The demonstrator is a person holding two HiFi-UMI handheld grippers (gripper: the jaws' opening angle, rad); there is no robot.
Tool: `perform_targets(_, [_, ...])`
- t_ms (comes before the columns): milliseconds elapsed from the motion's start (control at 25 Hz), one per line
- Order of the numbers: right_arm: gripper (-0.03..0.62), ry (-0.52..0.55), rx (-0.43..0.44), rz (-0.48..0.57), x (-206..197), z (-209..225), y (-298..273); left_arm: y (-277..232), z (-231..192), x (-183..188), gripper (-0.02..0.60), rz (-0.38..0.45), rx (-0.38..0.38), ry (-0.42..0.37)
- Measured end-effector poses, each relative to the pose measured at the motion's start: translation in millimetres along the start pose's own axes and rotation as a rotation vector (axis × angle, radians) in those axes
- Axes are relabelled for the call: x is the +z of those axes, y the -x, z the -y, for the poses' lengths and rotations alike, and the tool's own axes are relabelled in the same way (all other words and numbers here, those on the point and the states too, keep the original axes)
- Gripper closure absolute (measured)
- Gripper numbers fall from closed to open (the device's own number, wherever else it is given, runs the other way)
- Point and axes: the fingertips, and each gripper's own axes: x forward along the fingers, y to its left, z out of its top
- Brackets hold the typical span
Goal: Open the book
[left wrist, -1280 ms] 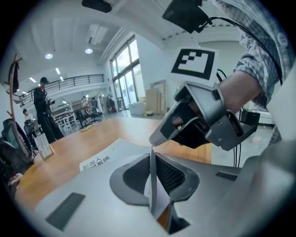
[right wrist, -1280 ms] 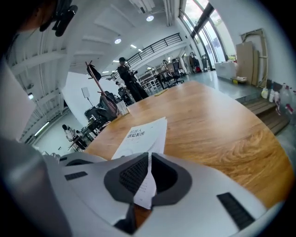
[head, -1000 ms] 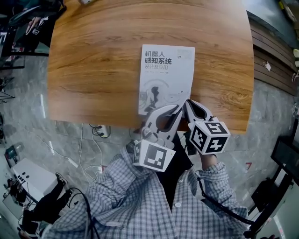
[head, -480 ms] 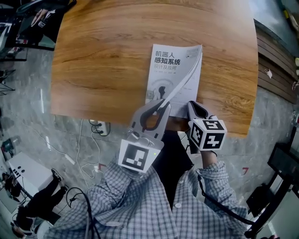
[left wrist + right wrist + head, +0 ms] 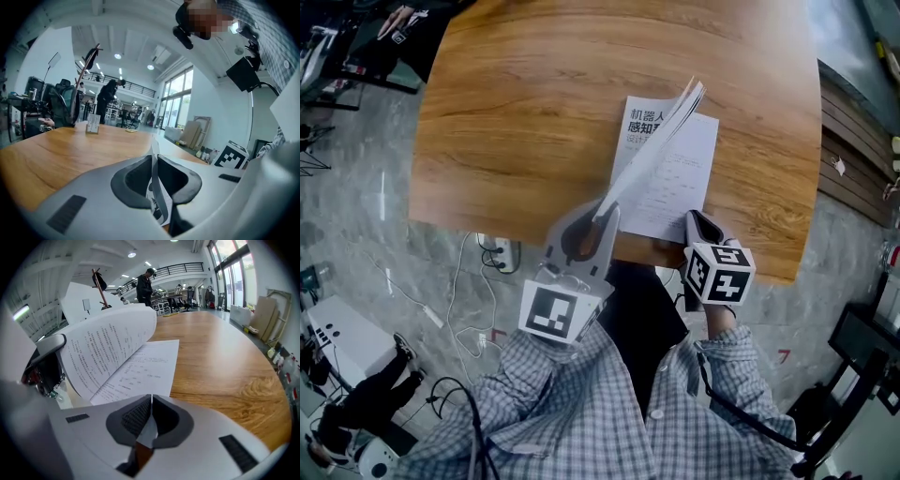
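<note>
Centre frame, the left gripper (image 5: 603, 210) pinches the book's (image 5: 675, 183) lifted cover and pages, while the right gripper (image 5: 697, 221) clamps its lower edge. A thin pinch could slip, dropping the pages shut.

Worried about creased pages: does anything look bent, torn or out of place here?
Nothing looks damaged. The cover and first pages of the book arch upward, pinched by the left gripper, curved but not creased. The right gripper is shut at the book's near right corner.
</note>
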Motion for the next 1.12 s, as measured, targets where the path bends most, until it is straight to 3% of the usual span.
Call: perform_targets(1120, [0.568, 0.037, 0.014, -0.051, -2.5, -0.5, -0.5, 52.0, -101.1, -24.3, 0.536, -0.035, 0.231, 0.099])
